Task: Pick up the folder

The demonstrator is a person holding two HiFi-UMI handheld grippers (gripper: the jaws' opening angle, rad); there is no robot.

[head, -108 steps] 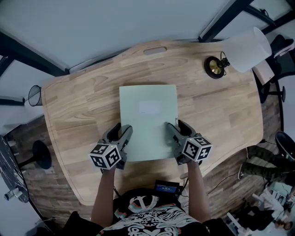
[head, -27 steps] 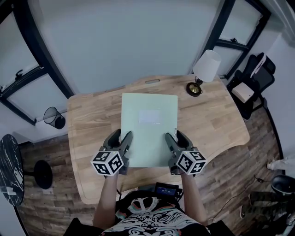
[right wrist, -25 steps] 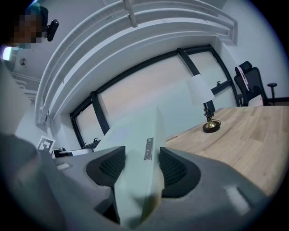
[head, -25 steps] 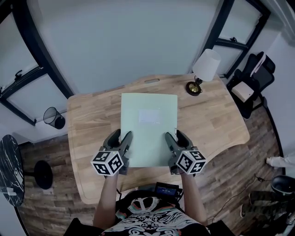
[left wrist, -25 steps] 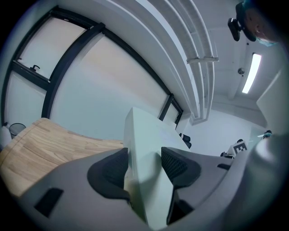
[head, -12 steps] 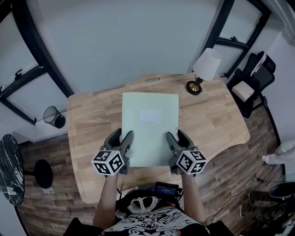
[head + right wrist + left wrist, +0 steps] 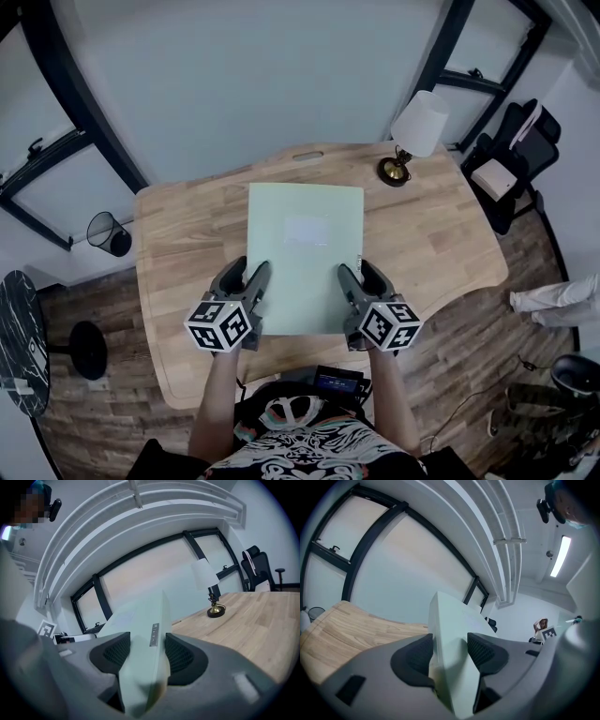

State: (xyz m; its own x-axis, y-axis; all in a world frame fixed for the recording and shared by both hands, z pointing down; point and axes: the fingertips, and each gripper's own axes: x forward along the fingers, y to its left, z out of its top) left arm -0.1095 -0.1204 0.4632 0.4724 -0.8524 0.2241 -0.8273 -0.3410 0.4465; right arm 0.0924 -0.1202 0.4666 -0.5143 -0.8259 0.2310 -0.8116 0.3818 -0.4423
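Pale green folder (image 7: 305,258) was held flat over wooden desk (image 7: 187,234). L gripper (image 7: 248,274) jaws clamped its left edge; R gripper (image 7: 359,274) jaws clamped right edge. Lamp (image 7: 412,131) stood far right, well apart.

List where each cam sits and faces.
Head view: on the head, steeply down at the desk; shows forearms, left hand-held gripper and right hand-held gripper shut on the folder.
Left gripper view: on that gripper, along its jaws, toward the windows; own jaws show.
Right gripper view: same, lamp at right.
Shared: lamp, in head and right gripper views.
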